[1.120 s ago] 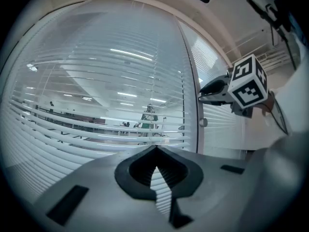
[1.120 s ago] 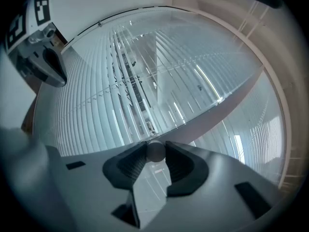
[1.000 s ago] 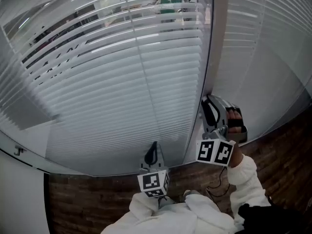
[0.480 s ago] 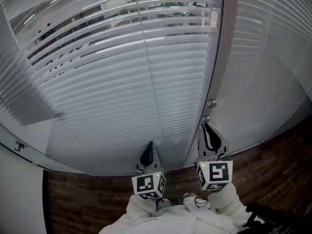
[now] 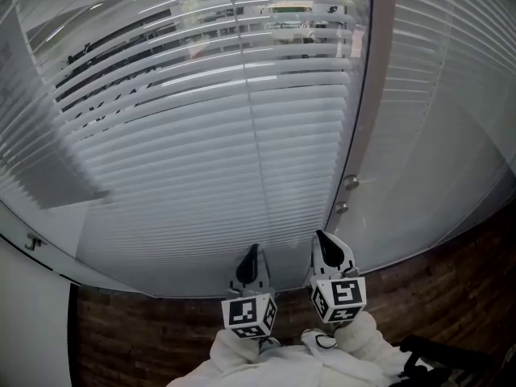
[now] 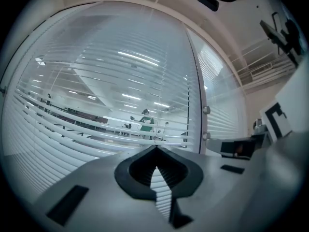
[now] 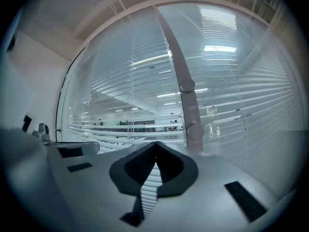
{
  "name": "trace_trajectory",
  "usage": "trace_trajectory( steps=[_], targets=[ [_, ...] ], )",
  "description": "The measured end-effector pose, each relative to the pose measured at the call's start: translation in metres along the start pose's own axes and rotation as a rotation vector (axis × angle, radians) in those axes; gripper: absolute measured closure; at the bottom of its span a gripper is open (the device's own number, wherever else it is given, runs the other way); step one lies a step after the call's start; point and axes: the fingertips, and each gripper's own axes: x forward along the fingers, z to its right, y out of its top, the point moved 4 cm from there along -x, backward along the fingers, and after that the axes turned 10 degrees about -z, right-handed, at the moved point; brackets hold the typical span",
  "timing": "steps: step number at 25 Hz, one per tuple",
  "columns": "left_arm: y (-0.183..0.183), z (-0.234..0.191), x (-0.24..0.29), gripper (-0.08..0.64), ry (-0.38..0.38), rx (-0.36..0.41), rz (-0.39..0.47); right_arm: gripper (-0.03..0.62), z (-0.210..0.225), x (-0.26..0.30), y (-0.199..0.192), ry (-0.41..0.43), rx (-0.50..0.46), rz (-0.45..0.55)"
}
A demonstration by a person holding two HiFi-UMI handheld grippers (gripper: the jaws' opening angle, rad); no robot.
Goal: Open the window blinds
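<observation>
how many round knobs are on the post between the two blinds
2: the upper knob and the lower knob just beneath it, both low on the vertical post. None appears hidden.

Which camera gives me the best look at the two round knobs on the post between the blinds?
The right gripper view: the knobs appear largest there, near centre on the post. The head view shows the knobs small, from above. The left gripper view shows the knobs small, off to the right.
</observation>
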Motion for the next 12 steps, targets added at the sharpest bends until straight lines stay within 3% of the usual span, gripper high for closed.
trace_trajectory(
  steps=[12],
  targets=[
    [-0.0016, -0.0032, 0.0000, 0.561, 0.022, -0.010, -0.008, 0.581, -0.0031, 0.0044, -0.0051, 0.017, -0.012, -0.021]
  ],
)
